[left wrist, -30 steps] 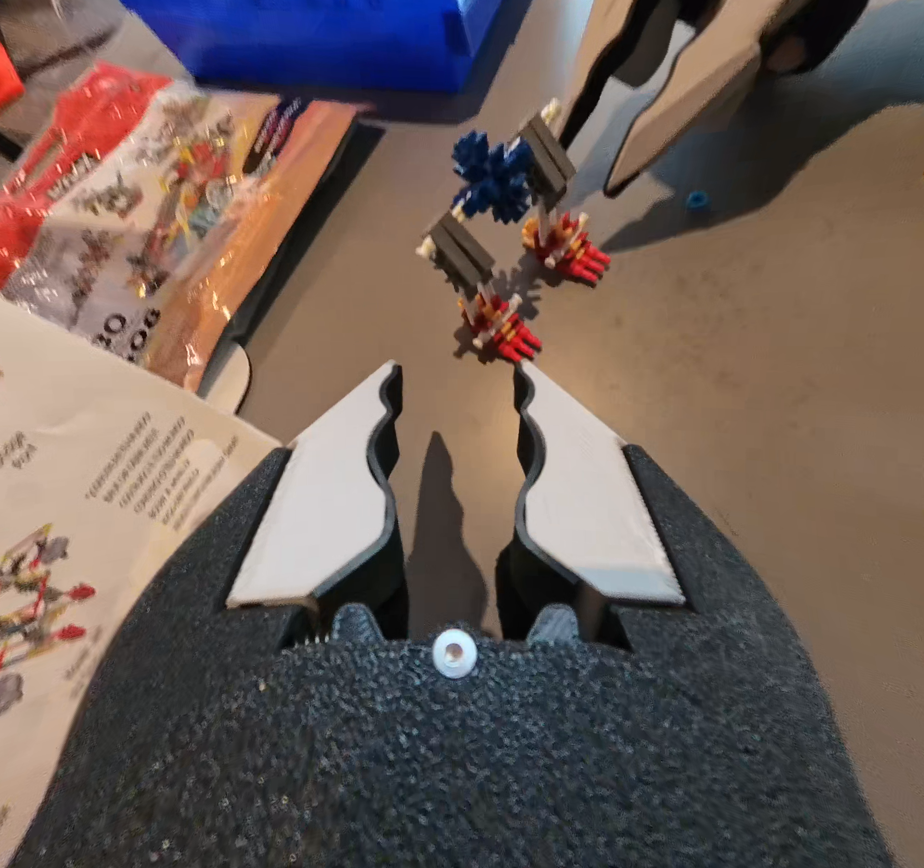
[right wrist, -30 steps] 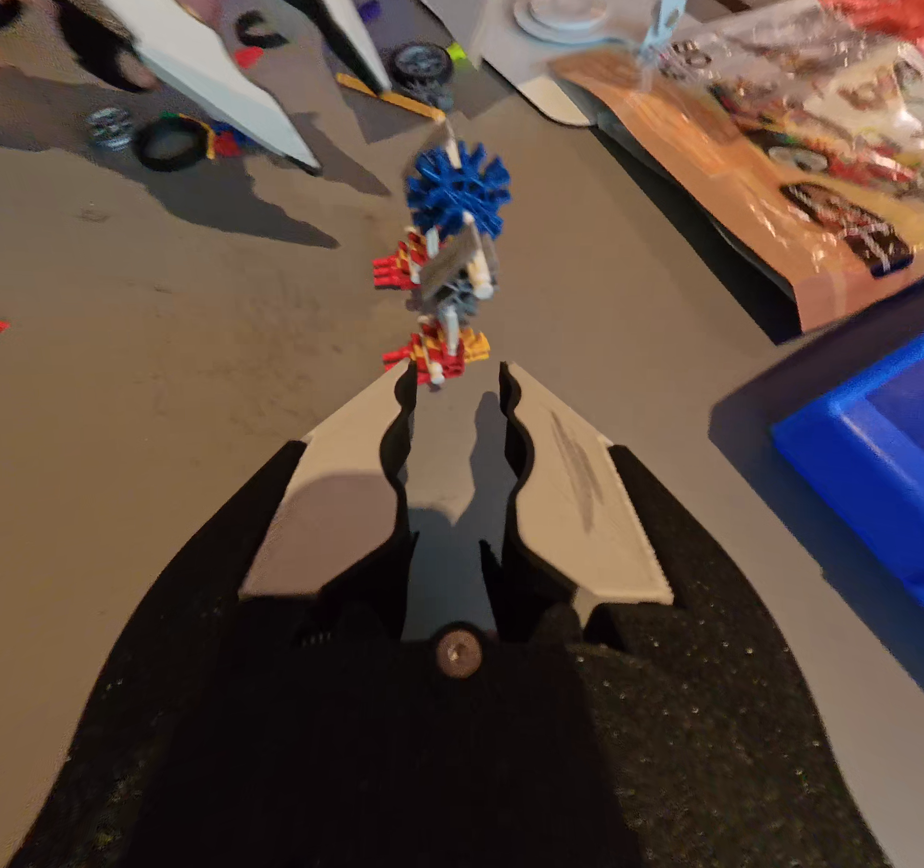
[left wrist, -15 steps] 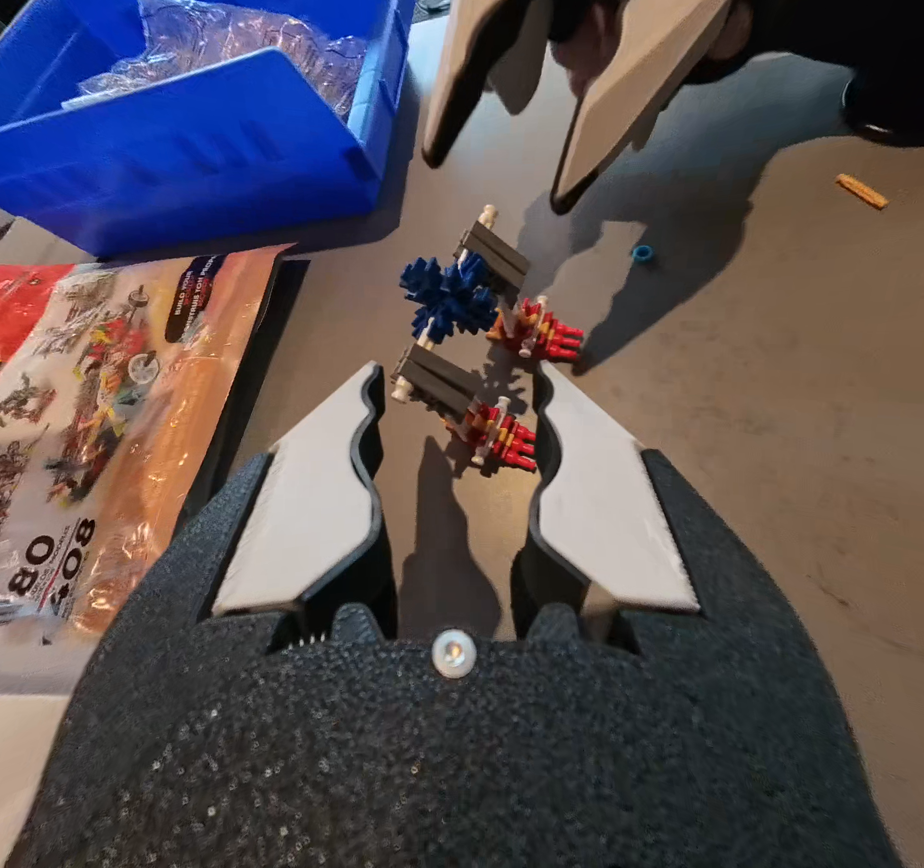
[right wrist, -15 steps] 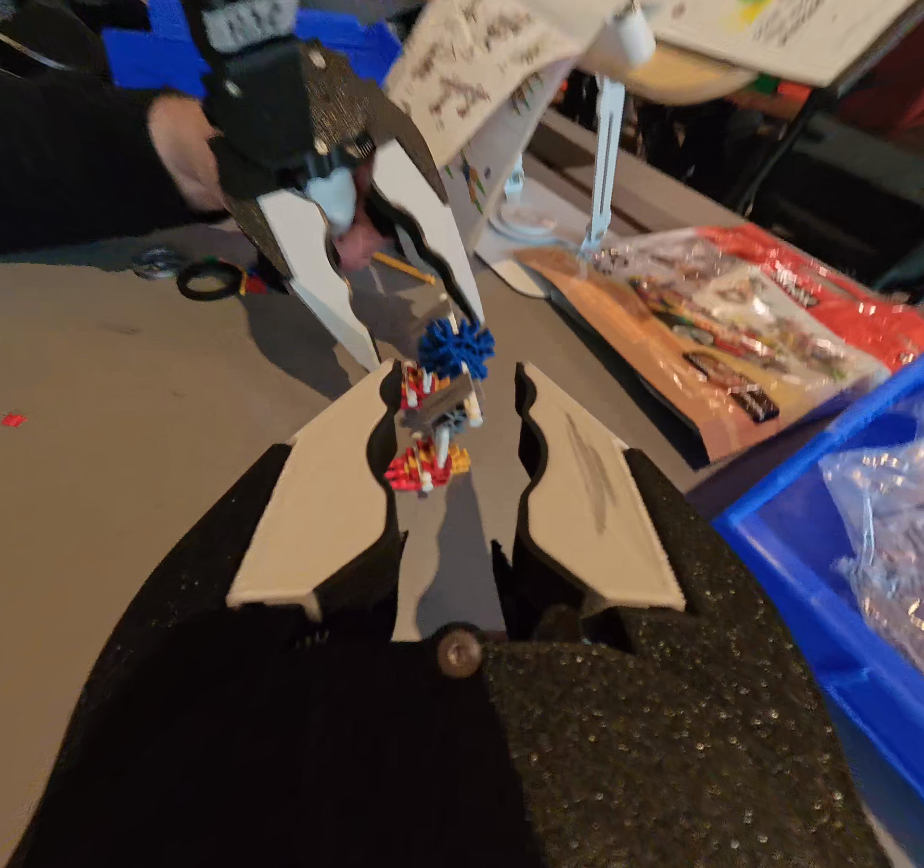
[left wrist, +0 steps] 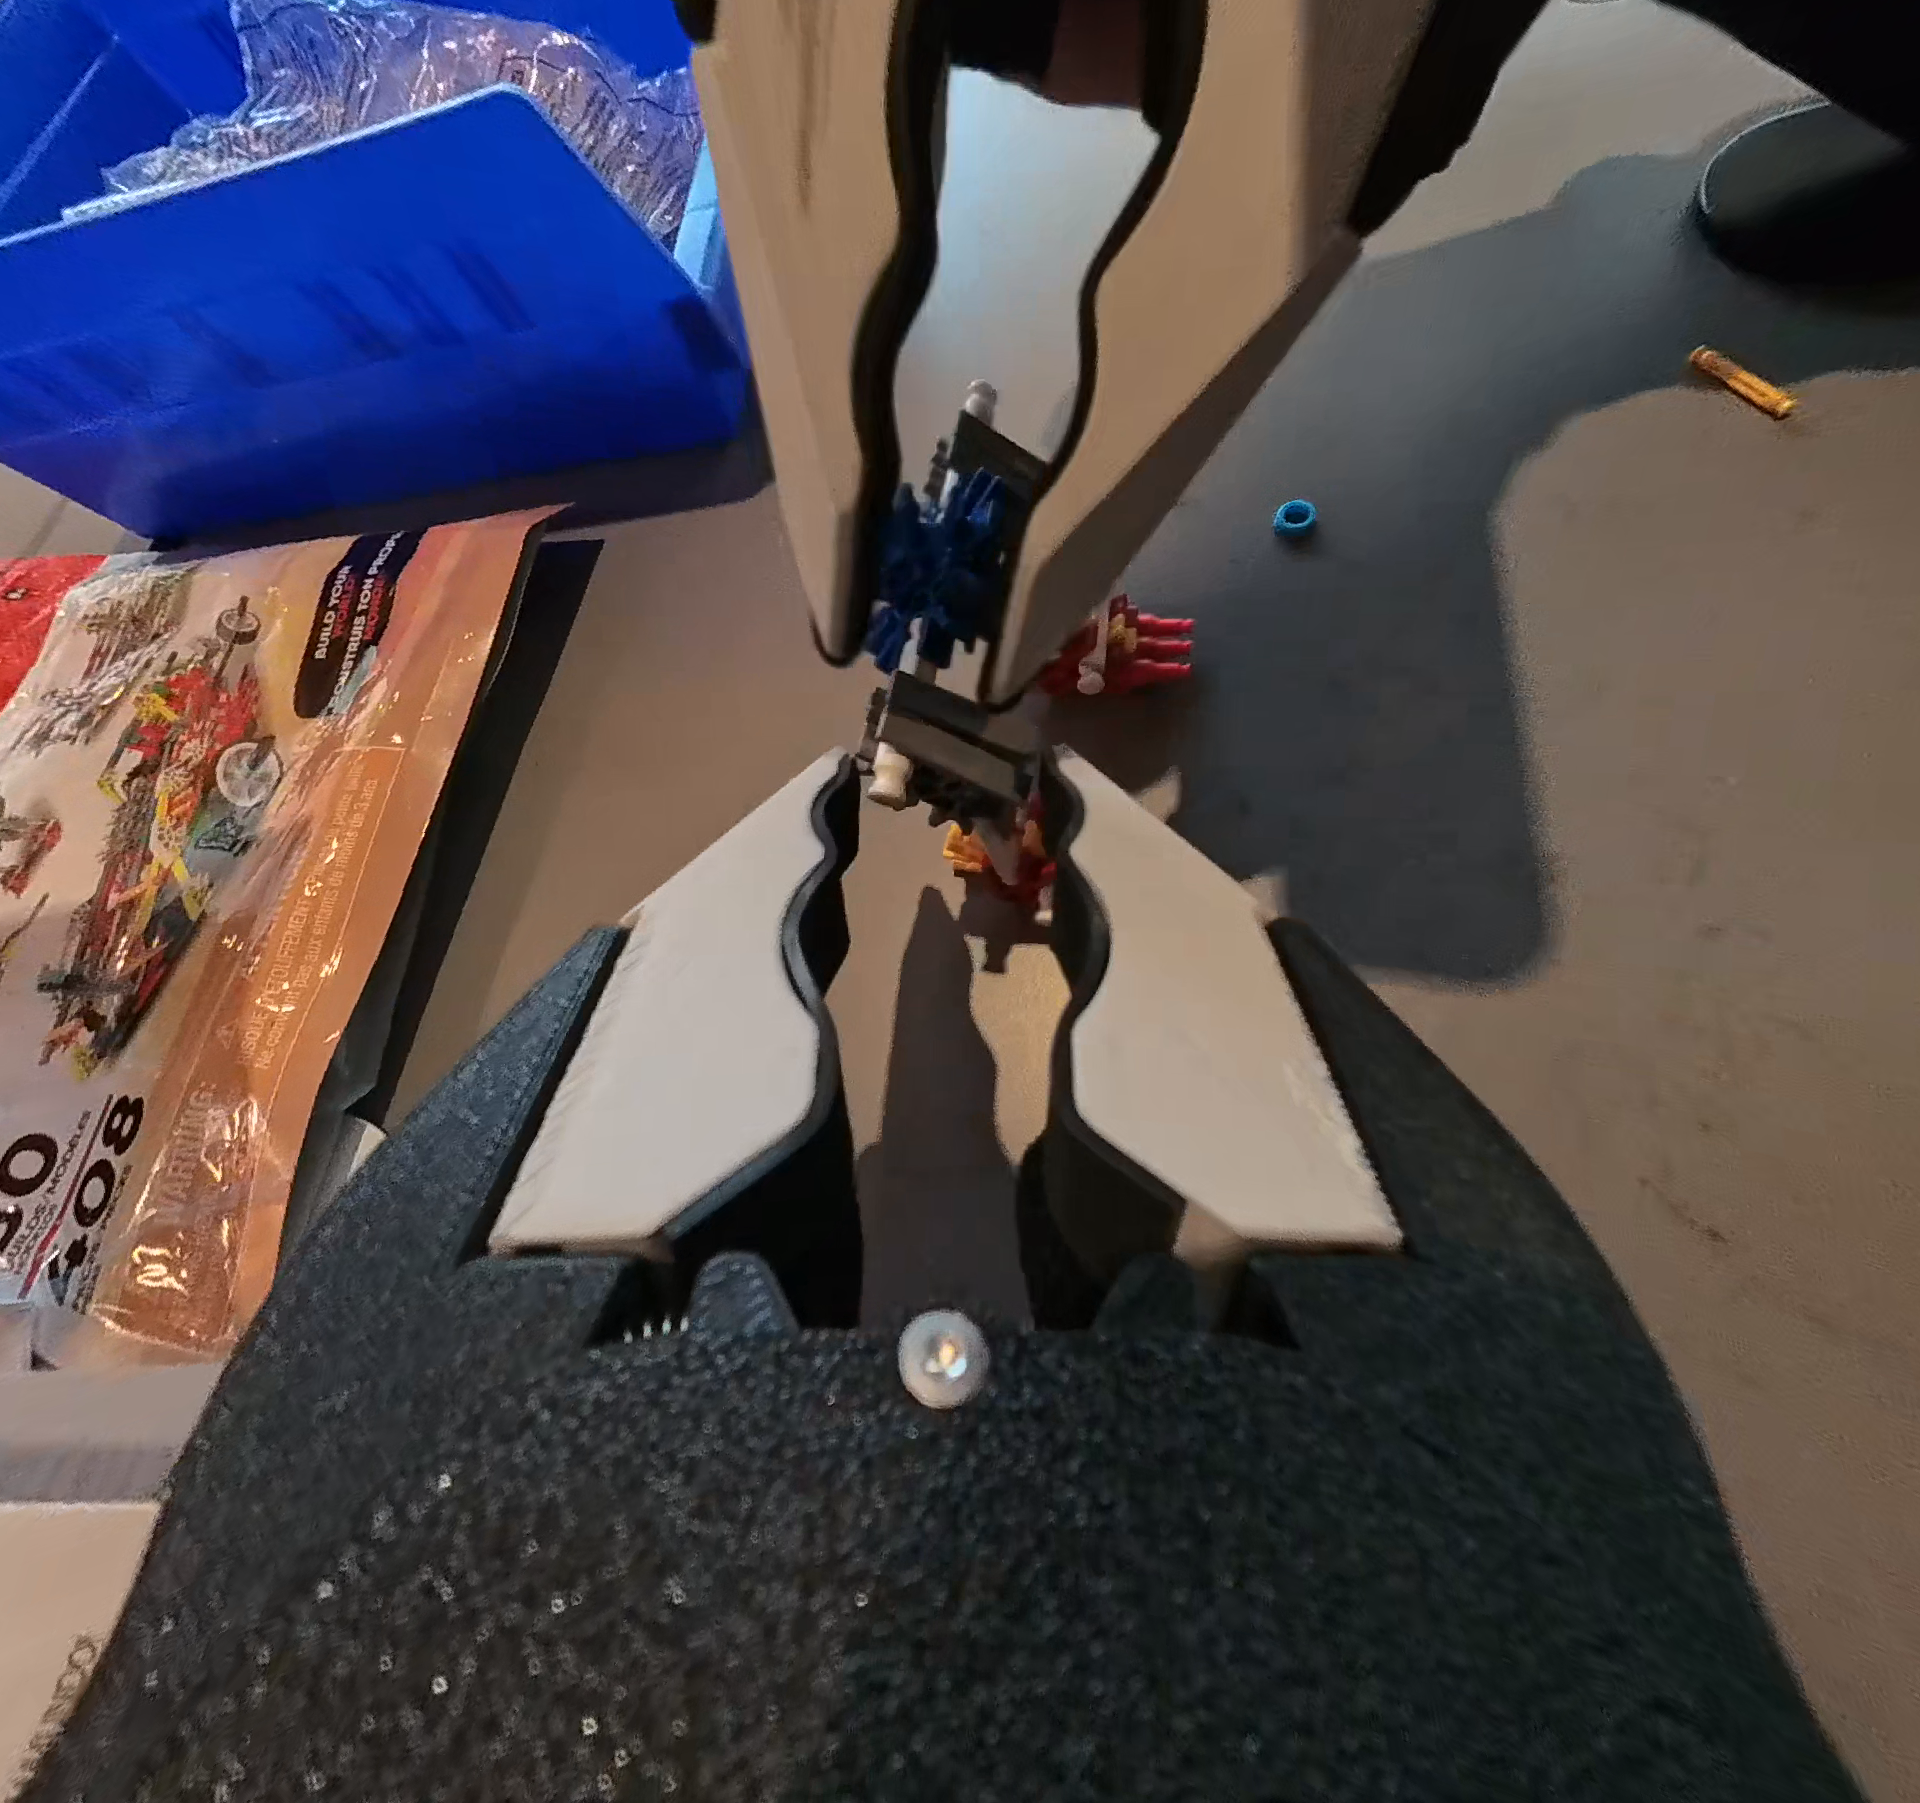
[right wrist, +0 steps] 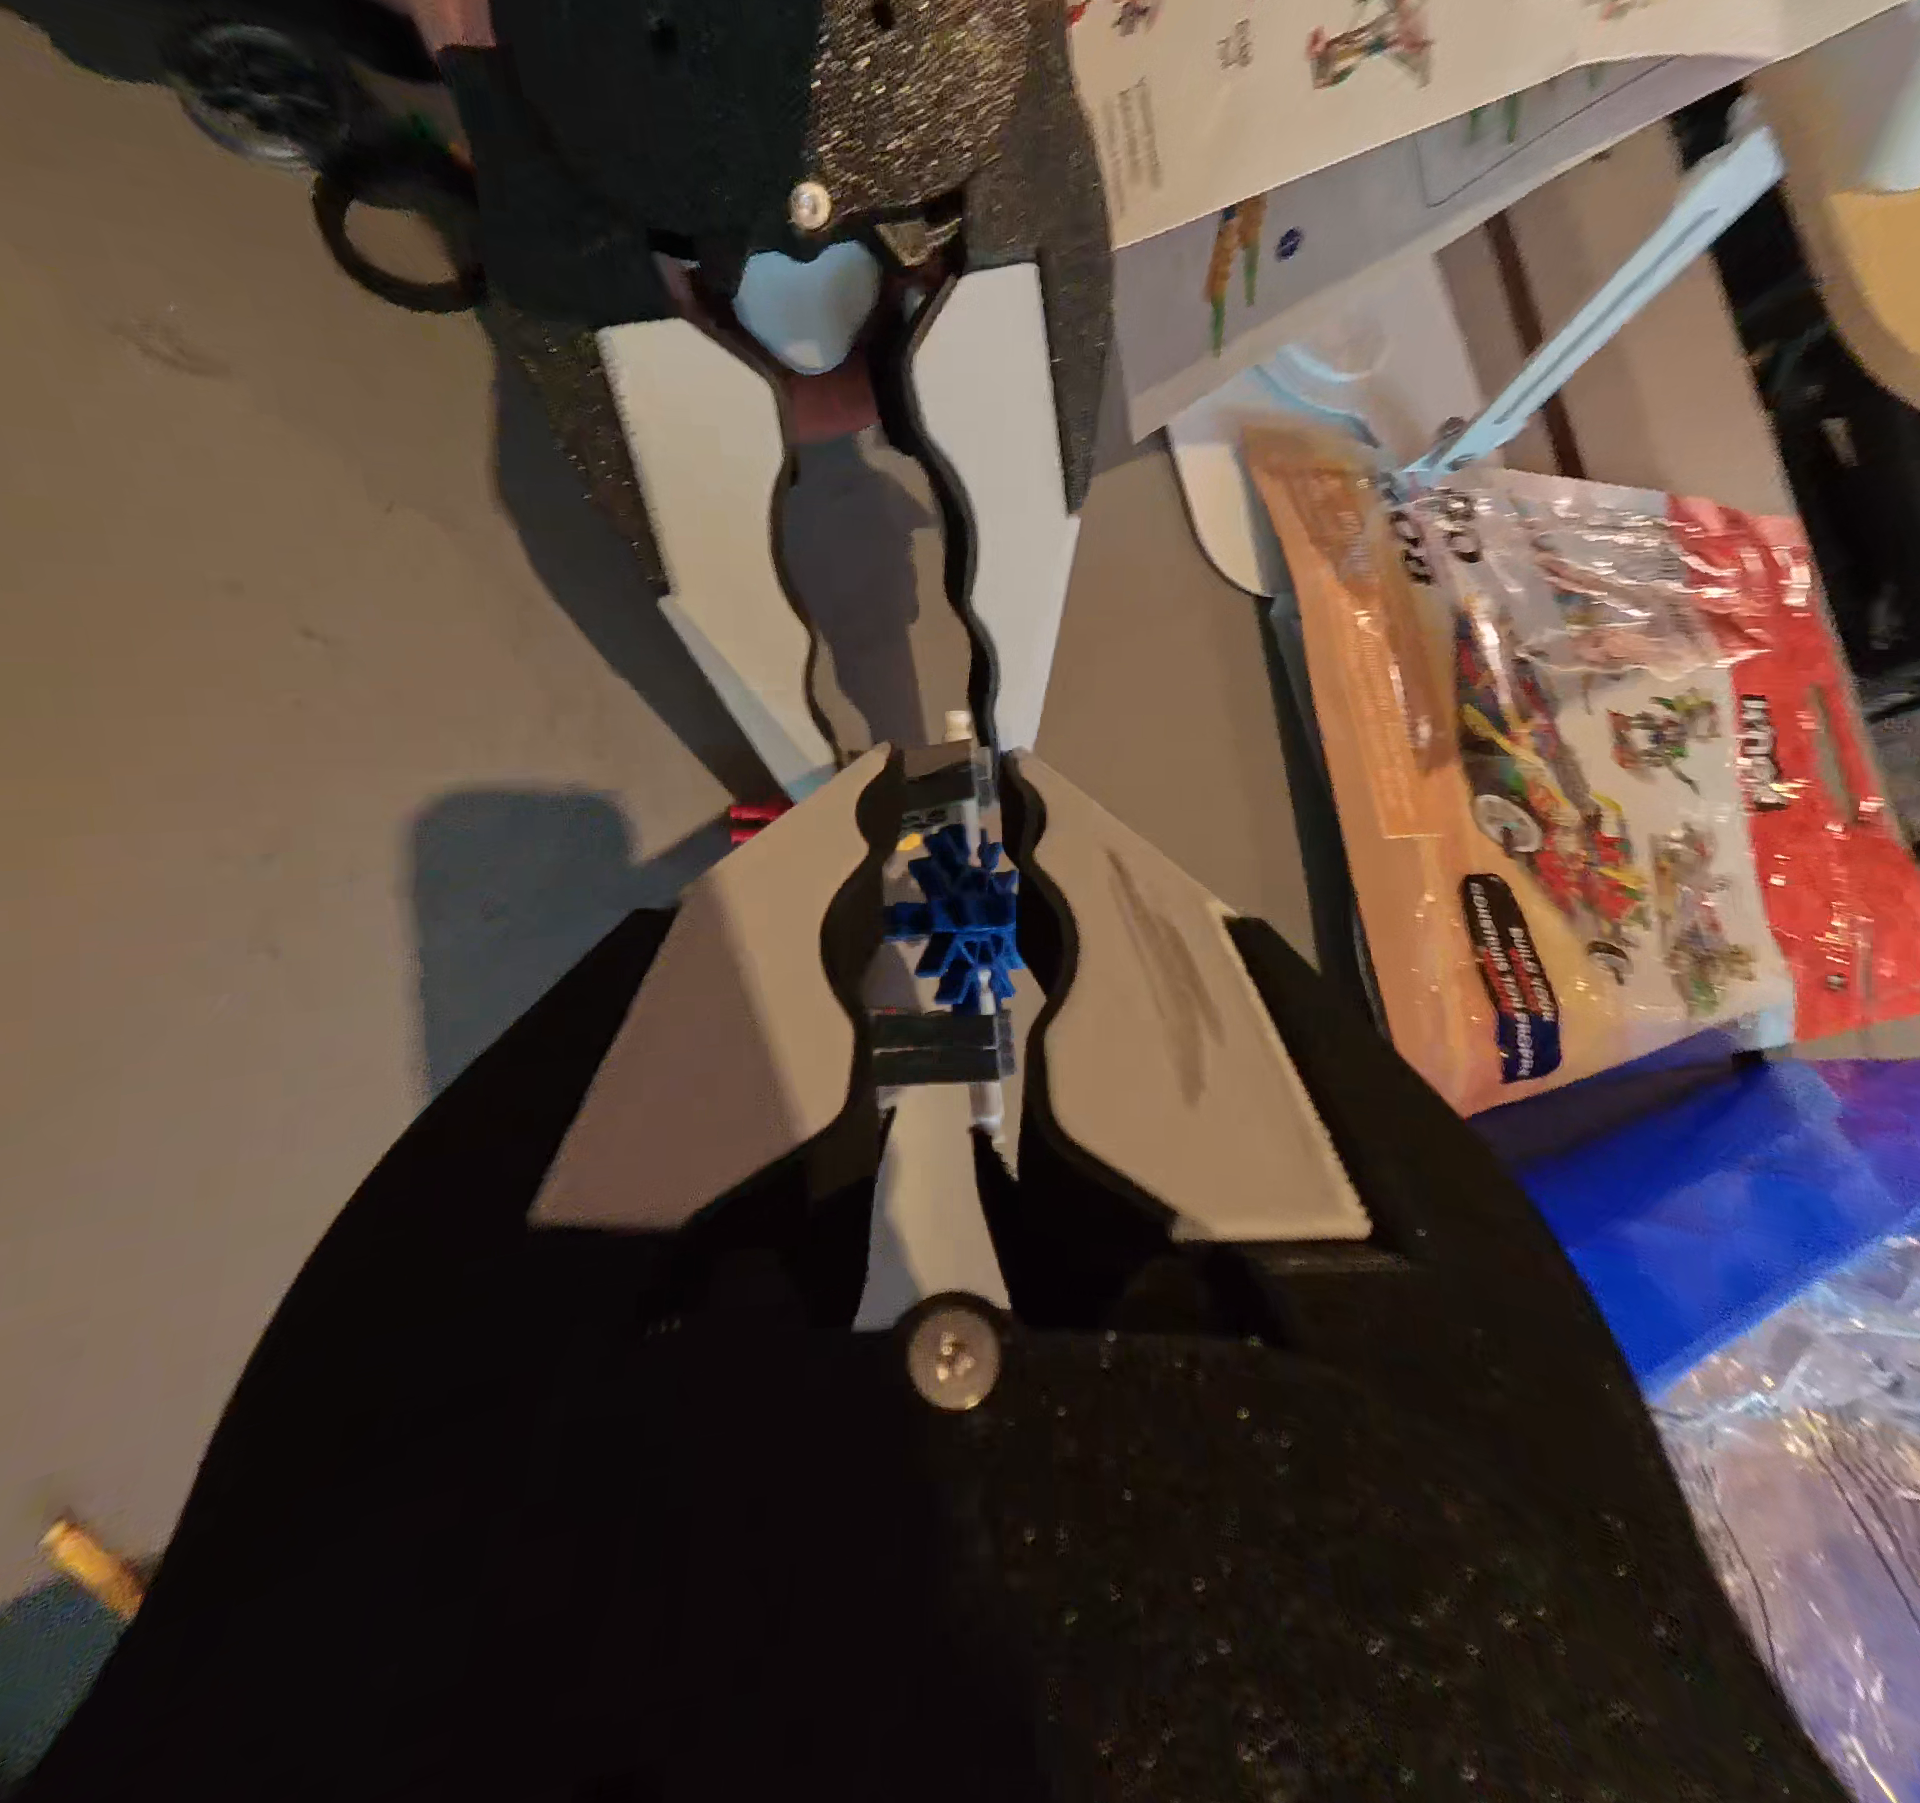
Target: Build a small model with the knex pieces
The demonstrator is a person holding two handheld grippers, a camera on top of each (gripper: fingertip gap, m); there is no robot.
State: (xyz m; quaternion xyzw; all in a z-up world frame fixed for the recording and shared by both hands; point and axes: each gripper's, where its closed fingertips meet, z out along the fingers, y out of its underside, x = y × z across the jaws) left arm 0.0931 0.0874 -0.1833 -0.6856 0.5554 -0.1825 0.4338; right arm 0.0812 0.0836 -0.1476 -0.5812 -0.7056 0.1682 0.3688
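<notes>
The small construction-toy model (left wrist: 951,704) sits on the grey-brown tabletop (left wrist: 1558,922) with both tongs around it from opposite ends. It is a white rod carrying a blue snowflake-shaped connector (right wrist: 961,932) between two dark grey blocks, with red and yellow clusters (left wrist: 1127,647) at the side.

The left gripper (left wrist: 951,777) reaches in from 6 o'clock in its own view. Its jaws are narrowed about the nearer dark grey block (left wrist: 961,745), and both tips appear to touch the block's ends; a red and yellow cluster (left wrist: 1003,854) lies just inside the right-hand finger. Whether the block is firmly pinched cannot be told.

The right gripper (right wrist: 940,766) comes from the opposite end, entering the left wrist view from 12 o'clock (left wrist: 909,657). Its fingers straddle the blue connector and both grey blocks lengthwise. In the right wrist view the connector sits in the wavy hollow between the fingers, touching the right-hand one, while a narrow gap shows on the left; the tips stay parted, so this tong reads as closed partway around the model rather than clamped.

In the left wrist view, a blue storage bin (left wrist: 343,299) holding clear plastic bags stands at 10 o'clock, and a printed toy-kit bag (left wrist: 208,870) lies at 9 o'clock. A small blue ring (left wrist: 1296,516) and an orange rod (left wrist: 1742,382) lie apart at 2 o'clock. In the right wrist view, an instruction sheet (right wrist: 1403,8) on a stand is at 1 o'clock, and a black tyre ring (right wrist: 390,231) lies at 10 o'clock.
</notes>
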